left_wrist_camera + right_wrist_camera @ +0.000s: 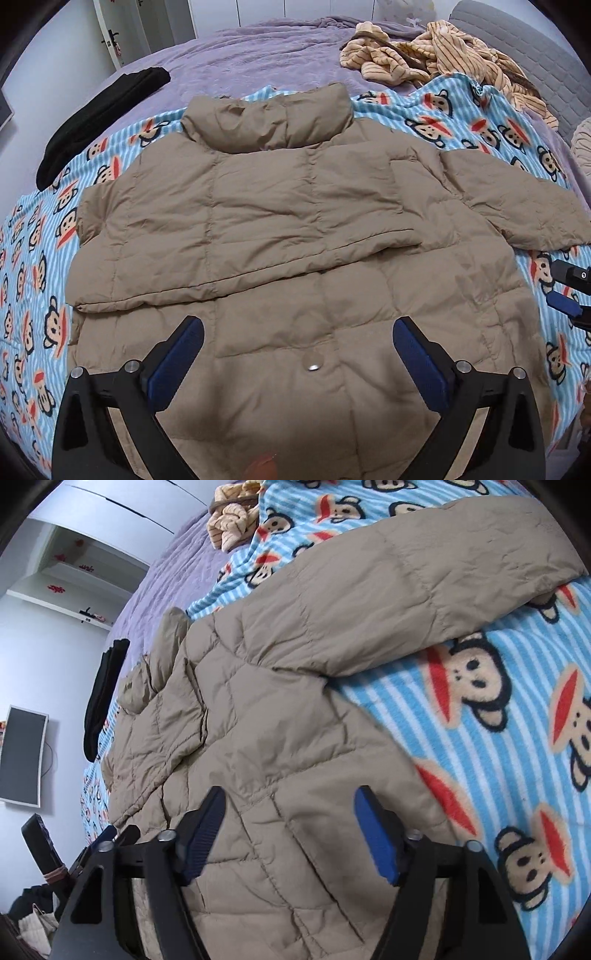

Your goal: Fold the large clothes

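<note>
A tan quilted puffer jacket (280,206) lies flat on a blue monkey-print blanket (33,258), collar at the far end. One sleeve is folded across its chest; the other sleeve (517,206) lies spread out to the right. My left gripper (297,328) is open and empty above the jacket's lower front, near a metal snap (313,367). My right gripper (290,797) is open and empty above the jacket's right side (280,738), with the spread sleeve (424,572) ahead of it. The right gripper also shows at the right edge of the left wrist view (569,295).
A black folded garment (96,122) lies at the far left on the purple bedspread (258,59). A striped tan plush garment (443,51) is heaped at the far right by the grey headboard (524,44). A wall screen (22,753) is to the left.
</note>
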The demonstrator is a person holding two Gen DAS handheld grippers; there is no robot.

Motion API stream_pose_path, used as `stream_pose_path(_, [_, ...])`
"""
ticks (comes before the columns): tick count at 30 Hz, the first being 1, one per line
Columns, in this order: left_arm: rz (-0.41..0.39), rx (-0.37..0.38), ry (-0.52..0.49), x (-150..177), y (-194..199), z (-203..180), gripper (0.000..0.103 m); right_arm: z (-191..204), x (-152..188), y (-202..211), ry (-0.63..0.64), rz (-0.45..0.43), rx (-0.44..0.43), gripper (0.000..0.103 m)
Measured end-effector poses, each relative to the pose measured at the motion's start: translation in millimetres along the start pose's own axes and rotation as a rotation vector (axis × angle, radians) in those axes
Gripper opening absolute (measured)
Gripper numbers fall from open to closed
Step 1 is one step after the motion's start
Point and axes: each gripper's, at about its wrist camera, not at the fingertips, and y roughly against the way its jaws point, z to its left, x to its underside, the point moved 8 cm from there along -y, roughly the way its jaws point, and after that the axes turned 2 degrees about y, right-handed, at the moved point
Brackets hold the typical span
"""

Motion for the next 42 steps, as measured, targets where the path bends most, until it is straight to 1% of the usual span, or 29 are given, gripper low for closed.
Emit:
stream_pose_path(1, [0.005,0.006,-0.001,-3,-1,-9,0.102,-7,-8,7,-0.012,-0.026,-0.012,0.087])
stream_pose_path(3, [0.006,0.005,-0.006,-9,-3,-25,0.102,-21,-19,17,-0.039,-0.051,-0.027,0.089])
stream_pose_path(7, [0.009,-0.021,0.000,-23,-9,-52,0.102,-67,-45,39,-0.156,-0.118,-0.039,0.090])
stream_pose_path(9, [0.030,-0.025,-0.010,-26,-16,-64,0.102,-94,-58,50,-0.227,-0.151,-0.039,0.091])
stream_pose_path(10, [0.042,-0.021,-0.014,-26,-19,-68,0.102,-108,-63,55,-0.261,-0.164,-0.038,0.091])
stream_pose_path(12, [0.083,0.025,-0.024,-25,-25,-81,0.102,-129,-74,62,-0.316,-0.172,-0.047,0.091])
stream_pose_path(14, [0.101,0.050,-0.017,-23,-27,-89,0.102,-150,-87,66,-0.369,-0.181,-0.068,0.091])
stream_pose_path(16, [0.113,0.061,-0.017,-23,-27,-93,0.102,-169,-102,70,-0.419,-0.213,-0.100,0.091])
stream_pose_path(21, [0.101,0.058,-0.009,-32,-26,-95,0.102,-192,-144,80,-0.489,-0.324,-0.206,0.091])
stream_pose_path(23, [0.095,0.058,-0.005,-37,-26,-93,0.102,-197,-161,81,-0.510,-0.353,-0.238,0.091])
stream_pose_path(27, [0.076,0.059,-0.005,-45,-26,-90,0.102,-201,-179,73,-0.564,-0.353,-0.278,0.091])
stream_pose_path(28, [0.071,0.058,-0.004,-46,-26,-89,0.102,-201,-181,71,-0.579,-0.347,-0.290,0.091])
stream_pose_path(29, [0.067,0.056,-0.001,-47,-26,-87,0.102,-200,-180,68,-0.592,-0.319,-0.298,0.090])
stream_pose_path(31, [0.063,0.051,0.012,-49,-26,-80,0.102,-199,-183,65,-0.624,-0.310,-0.317,0.076])
stream_pose_path(32, [0.060,0.048,0.022,-49,-26,-76,0.102,-197,-183,62,-0.633,-0.299,-0.334,0.046])
stream_pose_path(33, [0.057,0.044,0.032,-51,-26,-71,0.102,-196,-184,58,-0.643,-0.281,-0.351,0.009])
stream_pose_path(34, [0.053,0.041,0.042,-52,-25,-66,0.102,-195,-186,56,-0.655,-0.271,-0.368,0.005])
stream_pose_path(36, [0.046,0.035,0.060,-55,-23,-56,0.102,-188,-191,60,-0.642,-0.288,-0.370,0.005])
stream_pose_path(38, [0.034,0.031,0.080,-59,-21,-43,0.102,-172,-197,68,-0.585,-0.300,-0.371,0.005])
stream_pose_path(42, [-0.007,0.002,0.112,-68,-15,-12,0.102,-111,-212,81,-0.416,-0.299,-0.409,0.005])
